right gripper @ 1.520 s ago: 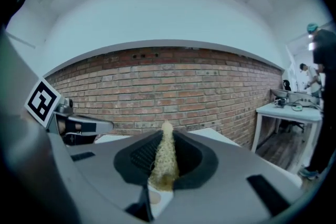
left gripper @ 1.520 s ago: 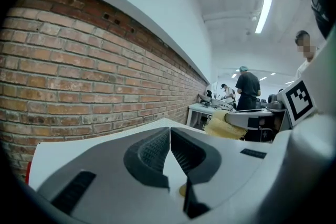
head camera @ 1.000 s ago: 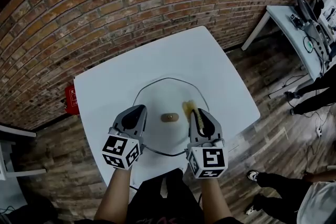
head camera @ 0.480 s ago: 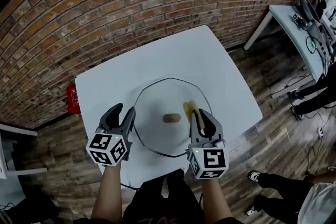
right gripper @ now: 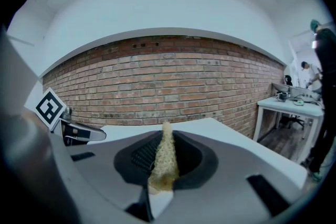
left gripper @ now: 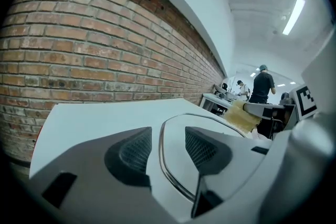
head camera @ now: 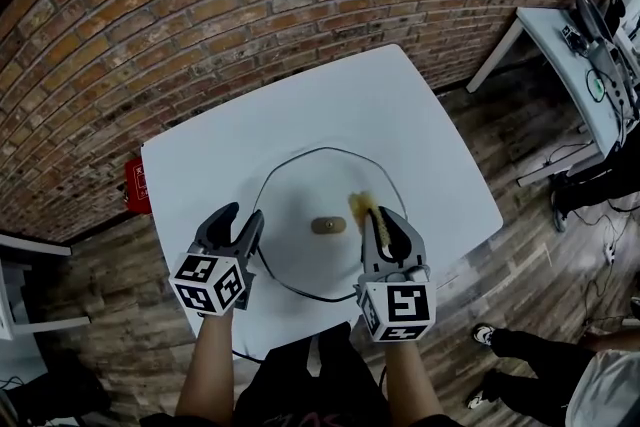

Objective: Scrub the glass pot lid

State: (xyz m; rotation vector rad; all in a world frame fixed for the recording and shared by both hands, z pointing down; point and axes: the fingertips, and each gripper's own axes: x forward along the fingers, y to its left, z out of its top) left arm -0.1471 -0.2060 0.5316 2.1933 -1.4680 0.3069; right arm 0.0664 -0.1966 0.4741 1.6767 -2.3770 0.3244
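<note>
- The glass pot lid (head camera: pixel 318 207), a clear round disc with a thin dark rim and a small brown knob (head camera: pixel 327 225), lies on the near half of the white table (head camera: pixel 350 110).
- At the lid's 4 o'clock my right gripper (head camera: pixel 378 220) is clamped on a yellow, coarse-fibred sponge (head camera: pixel 361 207); its tip reaches over the glass at 3 o'clock of the knob. The right gripper view shows the sponge (right gripper: pixel 164 157) squeezed upright between the ribbed dark pads.
- At the lid's 8 o'clock my left gripper (head camera: pixel 244 218) stands wide, its jaws having just been opening. In the left gripper view the rim curves between the mesh-textured pads (left gripper: pixel 137 150), touching neither.
- The table is smooth with rounded corners. Behind it, at 12 o'clock, runs a red brick wall (head camera: pixel 200 5); the floor (head camera: pixel 500 145) is dark wood plank, and a second white table (head camera: pixel 575 65) stands at 2 o'clock.
- A second ago the left gripper sat shut, further in over the lid's near-left edge; it has since drawn outward. The right gripper and sponge are unmoved.
</note>
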